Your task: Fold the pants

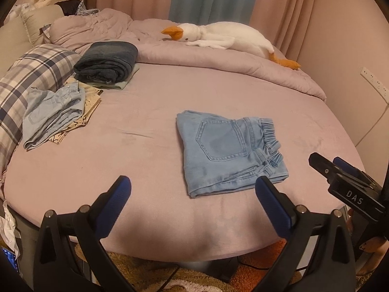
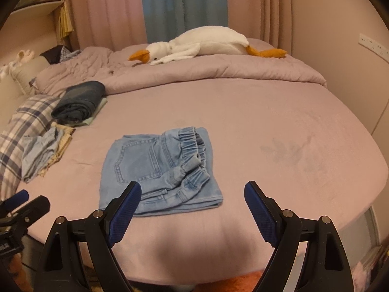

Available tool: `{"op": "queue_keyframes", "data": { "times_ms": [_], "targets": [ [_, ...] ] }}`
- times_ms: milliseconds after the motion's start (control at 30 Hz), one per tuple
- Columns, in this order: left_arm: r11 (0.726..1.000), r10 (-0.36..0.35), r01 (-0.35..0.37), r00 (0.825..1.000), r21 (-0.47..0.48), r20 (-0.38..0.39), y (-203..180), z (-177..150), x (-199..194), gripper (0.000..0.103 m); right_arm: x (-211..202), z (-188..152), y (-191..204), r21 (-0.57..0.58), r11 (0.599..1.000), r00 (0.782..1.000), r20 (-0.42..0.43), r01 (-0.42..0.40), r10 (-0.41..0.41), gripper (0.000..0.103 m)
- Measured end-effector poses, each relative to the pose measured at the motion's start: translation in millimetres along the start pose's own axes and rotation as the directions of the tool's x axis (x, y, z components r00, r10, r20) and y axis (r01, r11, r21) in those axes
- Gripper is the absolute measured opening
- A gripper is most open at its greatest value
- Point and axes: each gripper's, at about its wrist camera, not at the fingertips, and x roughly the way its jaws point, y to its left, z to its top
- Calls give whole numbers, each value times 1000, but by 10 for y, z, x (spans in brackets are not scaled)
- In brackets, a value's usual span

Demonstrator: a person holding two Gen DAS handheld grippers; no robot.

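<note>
Light blue denim pants (image 1: 228,150) lie folded into a small rectangle on the pink bed, back pocket up, elastic waistband to the right; they also show in the right wrist view (image 2: 158,170). My left gripper (image 1: 192,185) is open and empty, above the bed's front edge, just short of the pants. My right gripper (image 2: 192,189) is open and empty, hovering at the near edge of the pants, its left fingertip (image 2: 132,191) over the denim. The right gripper also shows at the right of the left wrist view (image 1: 340,170).
The pink bed (image 1: 145,170) holds a folded dark jeans stack (image 1: 107,60), a pile of light blue and cream clothes (image 1: 53,114), a plaid pillow (image 1: 29,77), a rumpled duvet (image 1: 194,56) and a white goose plush (image 1: 231,36). Rugs lie below the bed's front edge.
</note>
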Motion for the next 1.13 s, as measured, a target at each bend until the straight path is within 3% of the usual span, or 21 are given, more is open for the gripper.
{"op": "queue_keyframes", "data": {
  "times_ms": [100, 1133],
  "targets": [
    [1000, 2, -2, 1000, 3, -1, -5, 1, -1, 102, -22, -6, 7, 5, 1000, 1000, 7, -26, 26, 86],
    [1000, 4, -4, 999, 20, 39, -27, 11, -142, 102, -15, -46, 7, 8, 1000, 1000, -12, 2, -2, 86]
  ]
}}
